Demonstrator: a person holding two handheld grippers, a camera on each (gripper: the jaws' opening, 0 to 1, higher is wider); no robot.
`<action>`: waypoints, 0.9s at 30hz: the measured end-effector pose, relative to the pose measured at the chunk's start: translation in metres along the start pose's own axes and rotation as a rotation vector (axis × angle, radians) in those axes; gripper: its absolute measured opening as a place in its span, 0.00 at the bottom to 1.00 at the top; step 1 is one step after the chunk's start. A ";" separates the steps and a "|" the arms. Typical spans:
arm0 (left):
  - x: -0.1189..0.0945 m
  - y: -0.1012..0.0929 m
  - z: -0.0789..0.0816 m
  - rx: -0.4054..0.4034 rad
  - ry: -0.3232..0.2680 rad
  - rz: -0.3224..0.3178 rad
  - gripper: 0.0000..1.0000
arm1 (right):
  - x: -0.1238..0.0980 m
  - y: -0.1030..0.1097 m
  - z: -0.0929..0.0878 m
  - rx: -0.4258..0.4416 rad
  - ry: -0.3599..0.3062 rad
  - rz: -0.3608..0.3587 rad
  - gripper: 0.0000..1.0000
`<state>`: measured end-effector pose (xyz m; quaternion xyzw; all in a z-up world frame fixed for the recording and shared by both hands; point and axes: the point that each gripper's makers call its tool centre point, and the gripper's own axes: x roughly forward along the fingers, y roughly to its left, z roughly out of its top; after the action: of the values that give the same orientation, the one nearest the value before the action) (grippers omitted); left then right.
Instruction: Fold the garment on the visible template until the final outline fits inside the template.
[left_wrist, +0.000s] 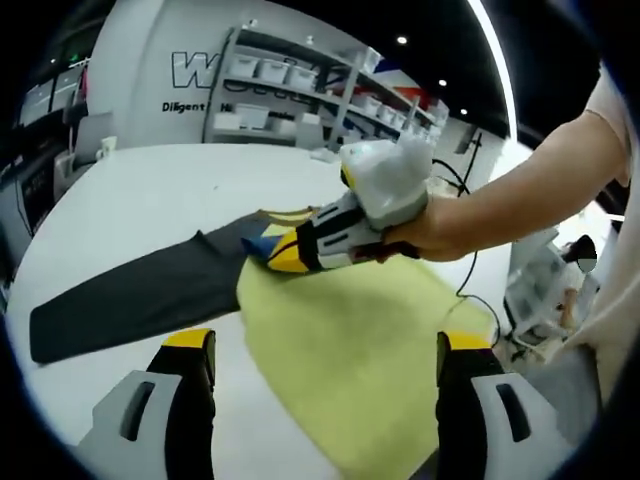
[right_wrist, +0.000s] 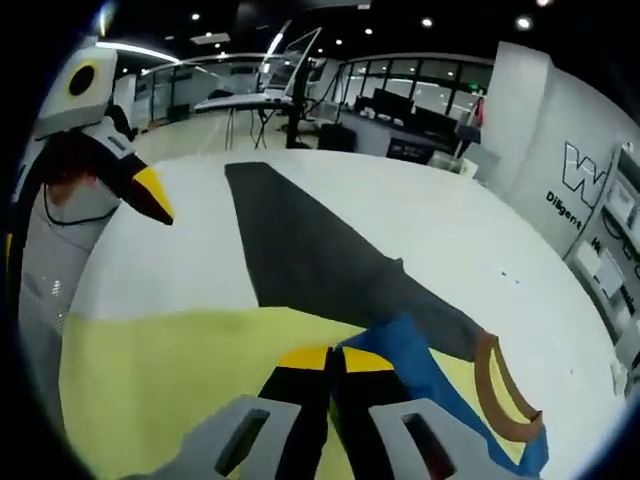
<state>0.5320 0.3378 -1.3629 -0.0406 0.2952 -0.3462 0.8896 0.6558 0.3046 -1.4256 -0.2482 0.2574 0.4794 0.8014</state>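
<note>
Garment folding on a white table (left_wrist: 130, 190). At the centre of the left gripper view, a dark grey garment (left_wrist: 130, 290) stretches toward the lower left, one end lying on a pale yellow sheet template (left_wrist: 370, 350) in the lower middle. A person's hand (left_wrist: 440, 225) reaches in from the right holding the right gripper (left_wrist: 272, 255), whose yellow-tipped jaws are pinched closed on the garment's edge, where blue fabric shows, probably to lift and fold it over the template. At the bottom, the left gripper (left_wrist: 325, 345) hovers above the sheet, jaws wide apart and holding nothing. In the right gripper view, a blue lining with brown collar band (right_wrist: 505, 395) sits lower right.
</note>
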 end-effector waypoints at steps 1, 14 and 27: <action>0.000 0.000 0.000 -0.001 -0.001 0.001 0.92 | 0.001 0.006 0.000 0.023 -0.004 0.029 0.00; 0.006 -0.003 0.000 -0.005 -0.005 -0.008 0.92 | -0.070 -0.032 -0.027 0.207 -0.120 -0.114 0.12; 0.007 0.013 0.011 -0.004 -0.013 0.012 0.91 | -0.151 -0.090 -0.130 0.328 -0.022 -0.321 0.05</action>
<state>0.5495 0.3416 -1.3607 -0.0428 0.2902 -0.3403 0.8934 0.6522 0.0867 -1.4102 -0.1472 0.2804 0.3002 0.8997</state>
